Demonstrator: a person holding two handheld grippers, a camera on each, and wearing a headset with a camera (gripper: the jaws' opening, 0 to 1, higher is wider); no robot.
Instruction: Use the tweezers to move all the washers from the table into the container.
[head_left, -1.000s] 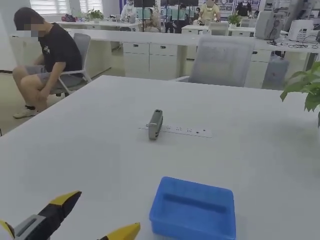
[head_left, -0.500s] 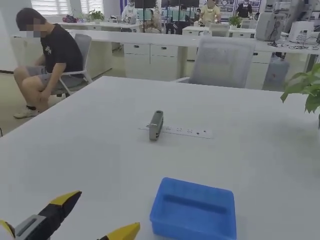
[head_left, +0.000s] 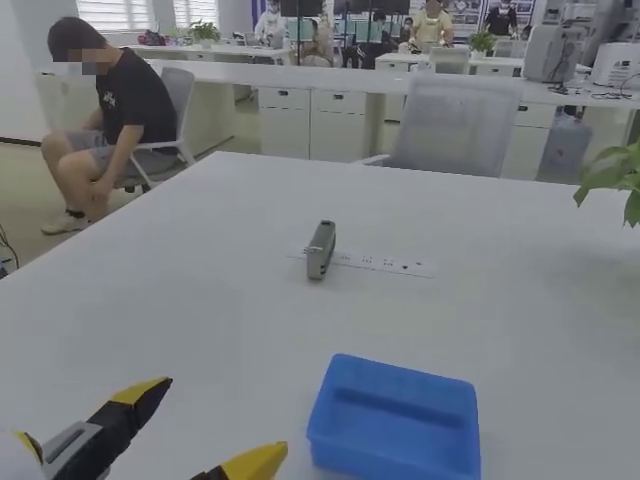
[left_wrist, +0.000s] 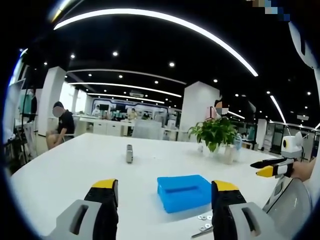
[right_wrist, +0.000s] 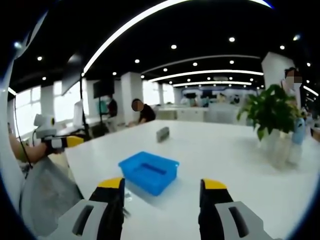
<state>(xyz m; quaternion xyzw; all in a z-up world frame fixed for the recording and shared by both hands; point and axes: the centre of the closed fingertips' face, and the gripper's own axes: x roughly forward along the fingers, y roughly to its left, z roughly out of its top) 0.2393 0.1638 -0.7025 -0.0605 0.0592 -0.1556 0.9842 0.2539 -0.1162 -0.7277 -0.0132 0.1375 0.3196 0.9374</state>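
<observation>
At near table edge: left gripper (left_wrist: 165, 186) with jaws spread wide, nothing held. Right gripper (right_wrist: 163, 183) also agape, nothing between jaws. Washers (left_wrist: 205, 219) lie loose on white table (head_left: 200, 280), close by left gripper's right-hand jaw and just in front of blue container (left_wrist: 184, 191), not in it. Past container: grey block (head_left: 320, 248) at end of power strip (head_left: 385, 264). Potted plant (left_wrist: 216, 132) stands off to one side on tabletop. Farther back — office chair (head_left: 455, 125) at far edge, seated person (head_left: 115, 110) beyond.
</observation>
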